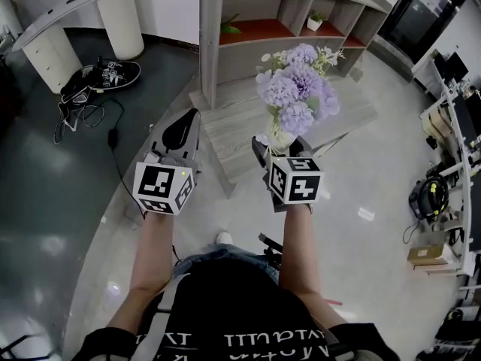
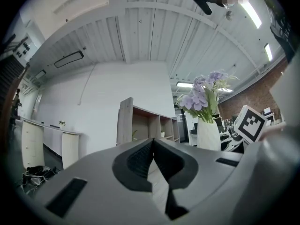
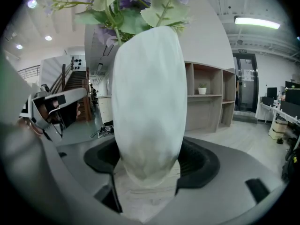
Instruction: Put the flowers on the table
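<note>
Purple flowers stand upright in a white vase. My right gripper is shut on the vase, holding it over the near part of the low grey wooden table. In the right gripper view the vase fills the space between the jaws, with table wood just beneath it; I cannot tell whether its base touches. My left gripper is shut and empty, over the table's left edge. The left gripper view has its jaws closed tip to tip, with the flowers and vase off to the right.
A grey shelf unit stands right behind the table, with a small potted plant in it. Cables and shoes lie on the floor at the left, below a white desk. Office desks and gear line the right side.
</note>
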Motion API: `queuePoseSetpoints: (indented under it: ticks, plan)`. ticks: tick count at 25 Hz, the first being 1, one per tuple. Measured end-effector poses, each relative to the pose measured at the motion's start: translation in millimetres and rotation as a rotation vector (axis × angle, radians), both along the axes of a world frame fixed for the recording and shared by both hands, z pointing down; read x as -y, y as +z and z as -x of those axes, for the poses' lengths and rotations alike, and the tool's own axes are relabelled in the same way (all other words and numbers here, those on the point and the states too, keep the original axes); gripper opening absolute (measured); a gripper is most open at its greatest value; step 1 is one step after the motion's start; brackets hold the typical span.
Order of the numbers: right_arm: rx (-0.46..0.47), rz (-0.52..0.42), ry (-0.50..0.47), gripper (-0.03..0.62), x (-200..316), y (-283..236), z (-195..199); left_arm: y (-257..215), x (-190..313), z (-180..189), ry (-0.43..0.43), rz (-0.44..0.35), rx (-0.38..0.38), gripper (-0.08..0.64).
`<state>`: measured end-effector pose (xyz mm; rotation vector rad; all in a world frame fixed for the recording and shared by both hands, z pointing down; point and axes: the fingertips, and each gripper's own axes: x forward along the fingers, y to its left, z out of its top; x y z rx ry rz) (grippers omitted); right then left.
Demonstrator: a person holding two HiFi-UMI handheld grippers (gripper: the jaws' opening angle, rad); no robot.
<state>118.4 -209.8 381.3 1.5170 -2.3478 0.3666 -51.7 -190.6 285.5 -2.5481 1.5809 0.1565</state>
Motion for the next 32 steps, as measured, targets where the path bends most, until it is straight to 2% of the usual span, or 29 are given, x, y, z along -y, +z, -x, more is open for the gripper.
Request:
queuePoseSetpoints:
  ticks: [6,14,24,32]
  plan:
    - [-0.006,0.015,-0.046,0.377,44.0,10.8,-9.1,12.5,42.3,-13.9,-0.039,0.025,0.003,0.011]
    - [-0.014,0.024,-0.094,0.377,65.1,32.1,-8.6,41.4,62.8,-20.0,-0.063,0.077,0.007,0.011]
    - [-0.052,0.017,-0.148,0.377,90.9,73.4,24.3,77.1,90.1,-0.8,-0.065,0.126,0.024,0.011]
    - [-0.029,0.001,-0.168,0.377,118.7,93.9,46.4,96.2,107.0,13.6,-0.061,0.150,0.037,0.011]
